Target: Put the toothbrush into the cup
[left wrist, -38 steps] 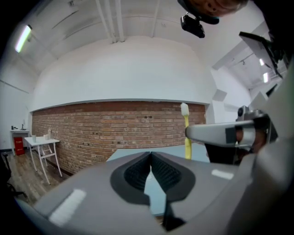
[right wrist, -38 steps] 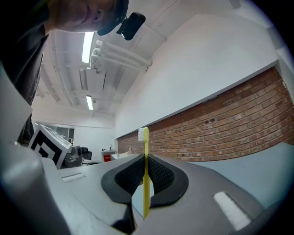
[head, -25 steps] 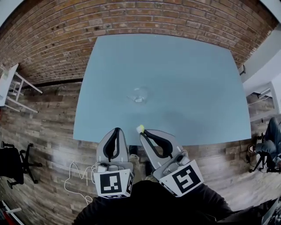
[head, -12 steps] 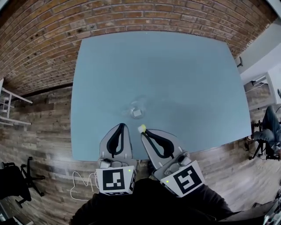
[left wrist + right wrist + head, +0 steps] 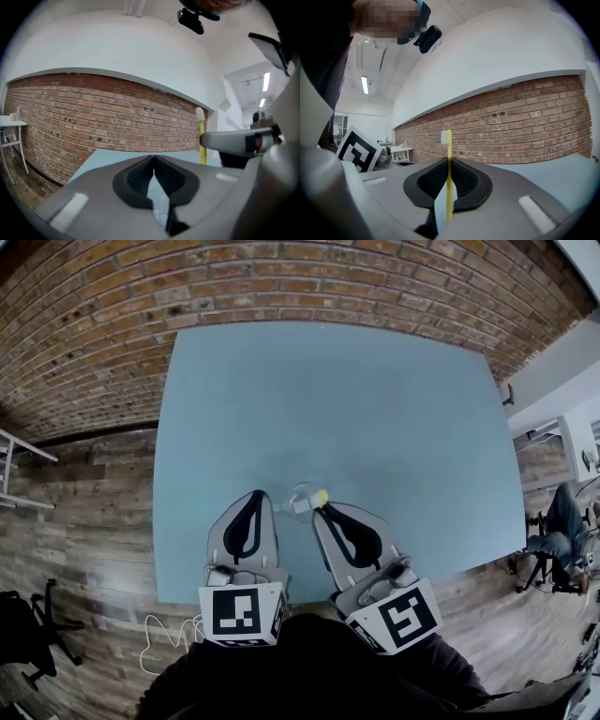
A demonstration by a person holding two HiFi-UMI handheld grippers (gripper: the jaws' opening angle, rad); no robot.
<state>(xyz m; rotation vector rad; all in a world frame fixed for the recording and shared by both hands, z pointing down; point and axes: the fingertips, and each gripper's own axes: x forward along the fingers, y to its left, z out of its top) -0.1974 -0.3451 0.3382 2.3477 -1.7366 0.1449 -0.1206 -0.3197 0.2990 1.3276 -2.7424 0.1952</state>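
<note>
The blue-grey desk (image 5: 375, 409) is bare apart from one item, so little can interfere with the drop. The risks lie in the tools and the target.

The left gripper (image 5: 255, 496) lies just left of the target with its jaws clenched tip to tip on nothing. It does not appear to steady the vessel. The right gripper (image 5: 325, 510) has its jaws clamped on the brush partway along the handle, with the bristle end leading.

The clear glass cup (image 5: 300, 496) sits near the desk's front edge, between the two tools. It looks light and unbraced, so a sideways knock from the brush or from either tool could probably slide or tip it.

The slim yellow toothbrush (image 5: 322, 495) has its tip at the cup's right rim. From above I cannot tell whether the tip is inside or only over the lip. Released now, it might catch the rim and fall onto the desk. A long handle leaning in a small cup could also topple it.

The head view alone shows the cup's place between the tools. The right gripper view alone shows the grip, with the toothbrush (image 5: 449, 187) upright between the pads. The left gripper view shows the brush (image 5: 202, 140) from the side, and a glassy glint below its own closed jaws.
</note>
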